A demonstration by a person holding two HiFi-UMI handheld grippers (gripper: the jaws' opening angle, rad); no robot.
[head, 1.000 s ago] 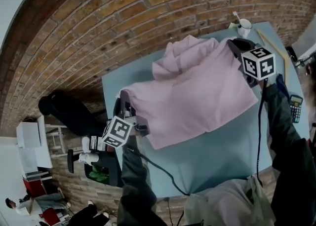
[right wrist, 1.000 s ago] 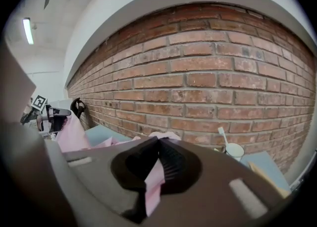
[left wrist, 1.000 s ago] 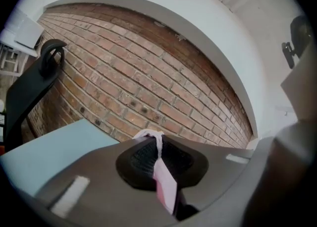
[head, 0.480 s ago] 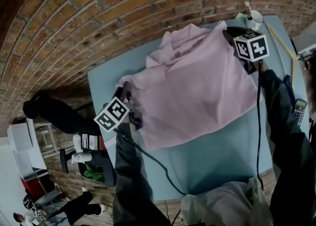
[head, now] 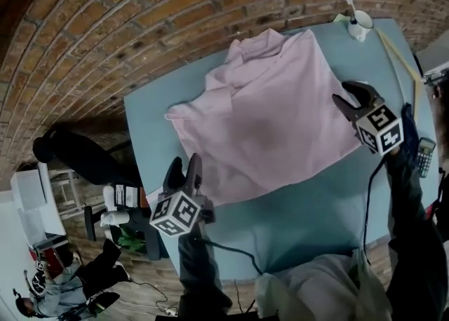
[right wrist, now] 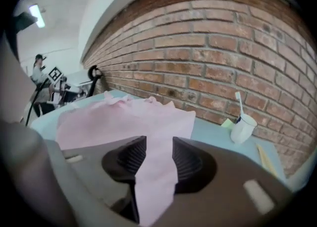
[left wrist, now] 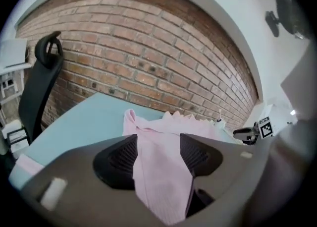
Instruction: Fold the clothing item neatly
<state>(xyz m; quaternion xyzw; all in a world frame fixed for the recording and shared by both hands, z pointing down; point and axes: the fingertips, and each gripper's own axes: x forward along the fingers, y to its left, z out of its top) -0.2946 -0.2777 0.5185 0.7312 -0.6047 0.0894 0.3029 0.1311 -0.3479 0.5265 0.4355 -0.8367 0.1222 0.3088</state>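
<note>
Left hand-held gripper (head: 184, 169) and right hand-held gripper (head: 355, 101) let go of a pink shirt (head: 270, 109) on the desk (head: 309, 207).
Both jaws have just been opening, with cloth lying slack between them. The shirt is spread over the desk's far half, rumpled at the far edge. It looks like one fold is laid and more remain.

Soft, even indoor light; heavy fisheye bend in every view.
A ceiling strip light (right wrist: 35, 15) glares top left in the right gripper view. A dim shadow patch lies on the pink shirt (head: 270, 127). The brick wall (head: 140, 25) curves toward black corners. Close up, the left gripper (left wrist: 157, 144) and right gripper (right wrist: 159, 146) look blurred.
</note>
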